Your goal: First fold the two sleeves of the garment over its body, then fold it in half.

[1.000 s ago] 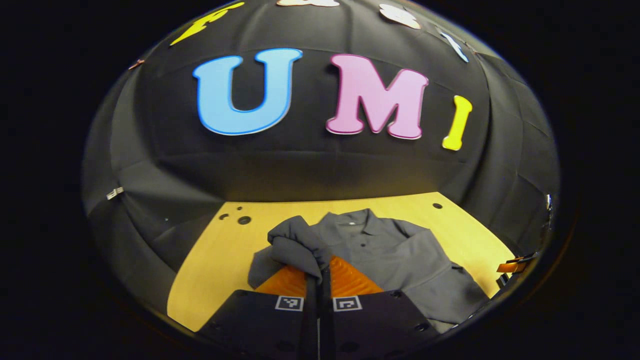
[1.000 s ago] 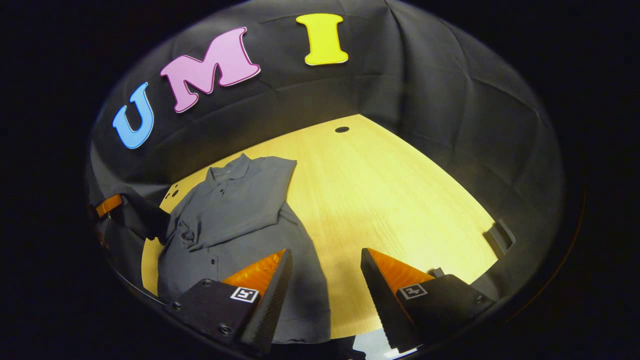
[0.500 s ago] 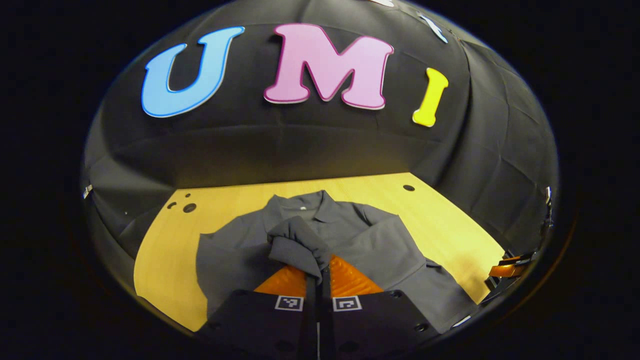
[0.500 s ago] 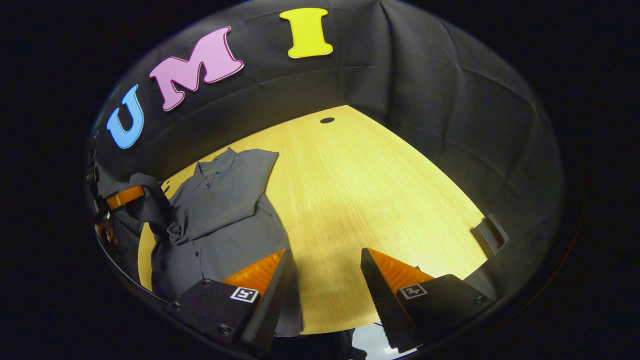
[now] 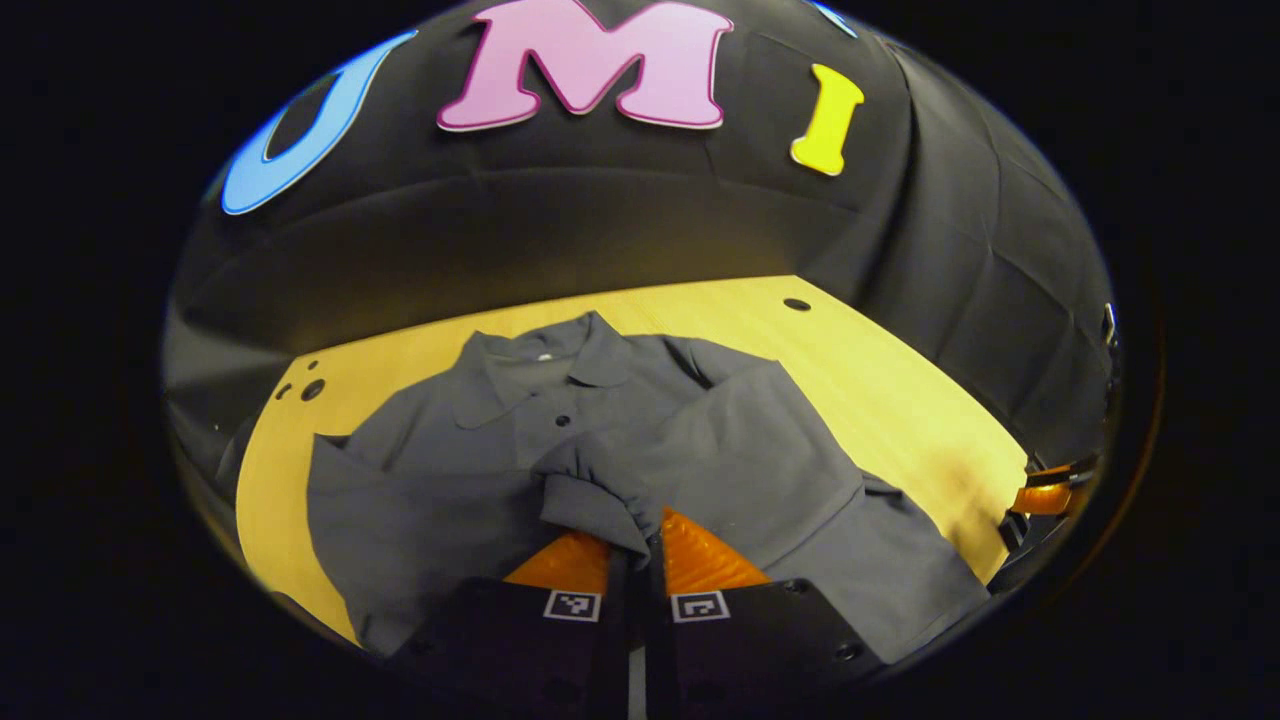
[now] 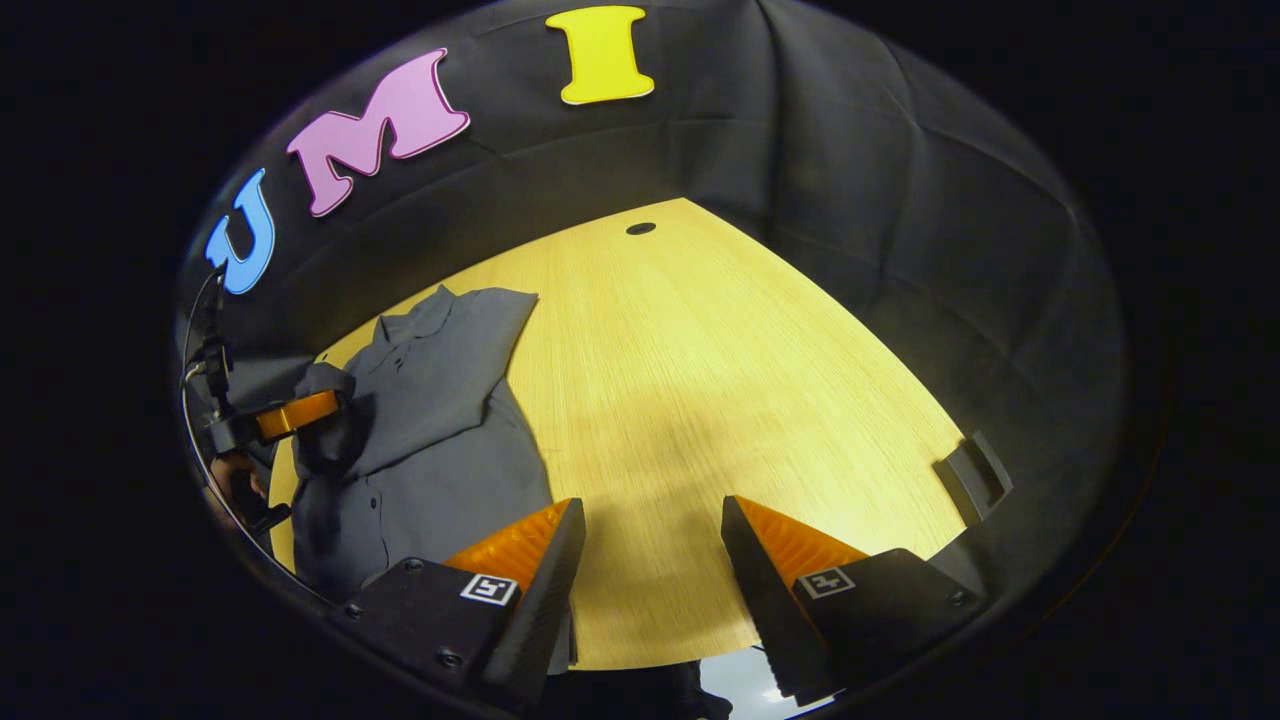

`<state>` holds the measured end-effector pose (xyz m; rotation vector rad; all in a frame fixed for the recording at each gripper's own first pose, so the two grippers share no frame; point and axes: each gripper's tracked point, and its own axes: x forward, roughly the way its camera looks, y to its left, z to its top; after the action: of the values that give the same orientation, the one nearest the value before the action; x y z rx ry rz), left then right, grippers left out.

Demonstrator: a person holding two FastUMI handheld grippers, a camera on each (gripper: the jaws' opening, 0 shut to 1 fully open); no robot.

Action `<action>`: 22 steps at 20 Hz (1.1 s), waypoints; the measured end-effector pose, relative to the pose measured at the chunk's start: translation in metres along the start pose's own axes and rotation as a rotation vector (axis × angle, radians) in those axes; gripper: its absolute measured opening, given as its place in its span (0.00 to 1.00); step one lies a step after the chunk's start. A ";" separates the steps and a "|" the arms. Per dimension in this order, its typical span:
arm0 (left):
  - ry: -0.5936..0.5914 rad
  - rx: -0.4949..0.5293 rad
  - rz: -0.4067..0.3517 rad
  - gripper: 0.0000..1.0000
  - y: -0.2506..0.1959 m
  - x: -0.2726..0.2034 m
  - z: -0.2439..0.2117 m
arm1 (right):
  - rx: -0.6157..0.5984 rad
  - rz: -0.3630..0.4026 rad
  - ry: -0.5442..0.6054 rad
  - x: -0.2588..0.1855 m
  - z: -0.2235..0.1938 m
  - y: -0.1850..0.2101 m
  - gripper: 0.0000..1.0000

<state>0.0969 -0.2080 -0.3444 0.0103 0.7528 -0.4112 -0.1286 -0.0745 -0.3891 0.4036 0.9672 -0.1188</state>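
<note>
Grey collared button-front shirt [image 5: 560, 420] lay flat on the pale yellow wood-grain surface [image 5: 900, 420], collar toward the black cloth back wall [image 5: 600, 230]. In the left gripper view, the left claw [image 5: 636, 545] was pinched tight on the bunched cuff of one grey sleeve [image 5: 590, 490], both fingers pressing the fabric, cuff held above the shirt's chest, near the button placket. Other sleeve [image 5: 760, 460] already lay folded diagonally across the body, to the right of the held cuff. A round dark hole [image 5: 797, 304] sat in the surface beyond the shirt's shoulder; small holes [image 5: 312, 388] at the far left corner. The right claw [image 5: 1040, 497] was just visible at the right edge of this view, off the shirt.

In the right gripper view, the right claw [image 6: 645, 540] was spread wide, holding nothing, over bare surface [image 6: 700, 380] beside the shirt's hem; the shirt [image 6: 430, 400] lay to its left. The left claw [image 6: 290, 415] showed at the far left edge with dark fabric hanging from it, over the shirt. A small dark bracket [image 6: 970, 475] sat at the surface's right edge.
</note>
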 end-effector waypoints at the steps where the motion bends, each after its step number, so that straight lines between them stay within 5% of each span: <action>1: 0.011 0.005 -0.010 0.12 -0.003 0.005 -0.004 | -0.003 0.000 0.003 -0.001 -0.001 0.000 0.86; 7: 0.057 -0.032 -0.079 0.22 -0.021 0.024 -0.024 | -0.016 0.001 0.007 -0.001 -0.001 0.008 0.86; 12: 0.054 -0.087 -0.161 0.63 -0.040 0.015 -0.026 | -0.042 0.019 0.006 -0.007 -0.004 0.024 0.86; 14: 0.033 -0.099 -0.201 0.76 -0.047 -0.001 -0.021 | -0.054 0.035 0.005 -0.011 -0.006 0.033 0.86; 15: 0.019 -0.106 -0.219 0.73 -0.049 -0.009 -0.019 | -0.060 0.043 0.005 -0.013 -0.007 0.036 0.86; 18: -0.008 -0.129 -0.257 0.95 -0.049 -0.039 -0.016 | -0.073 0.063 0.005 -0.018 -0.009 0.048 0.87; 22: -0.049 -0.151 -0.247 0.92 -0.027 -0.087 -0.019 | -0.089 0.082 0.006 -0.026 -0.014 0.060 0.88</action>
<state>0.0174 -0.1982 -0.2969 -0.2354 0.7380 -0.5867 -0.1377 -0.0158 -0.3577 0.3609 0.9565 -0.0002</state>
